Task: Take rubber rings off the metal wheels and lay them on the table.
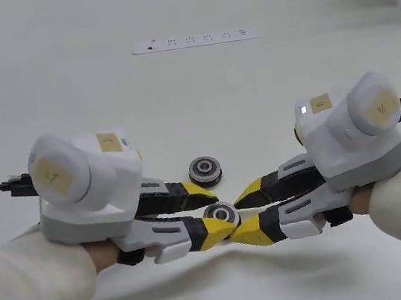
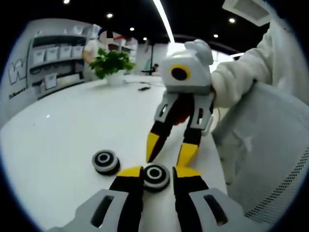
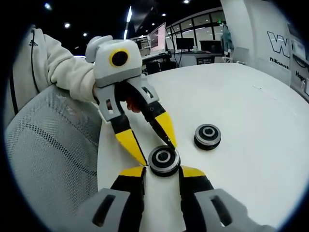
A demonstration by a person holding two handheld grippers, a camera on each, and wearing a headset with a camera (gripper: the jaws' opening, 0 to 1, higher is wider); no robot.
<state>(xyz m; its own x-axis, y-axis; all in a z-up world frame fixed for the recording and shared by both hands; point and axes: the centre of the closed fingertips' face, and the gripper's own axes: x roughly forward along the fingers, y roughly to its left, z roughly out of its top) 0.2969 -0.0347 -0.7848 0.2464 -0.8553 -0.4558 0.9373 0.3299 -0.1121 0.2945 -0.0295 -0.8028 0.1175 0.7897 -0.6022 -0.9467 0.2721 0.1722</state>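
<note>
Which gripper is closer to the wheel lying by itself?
Left. The left gripper has one jaw almost at the lone wheel; the right gripper sits beyond the other wheel.

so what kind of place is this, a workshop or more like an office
Probably an open-plan office or lab rather than a workshop: a broad white table, shelves of bins near a potted plant, and desk monitors in the background.

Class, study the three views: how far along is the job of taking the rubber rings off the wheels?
Done: nothing yet, as both wheels wear their black rings. In hand: the near wheel sits between the jaws of the left tool, and the open right tool has its tips at it. Left: both rings must come off and be laid down; the far wheel lies untouched.
</note>
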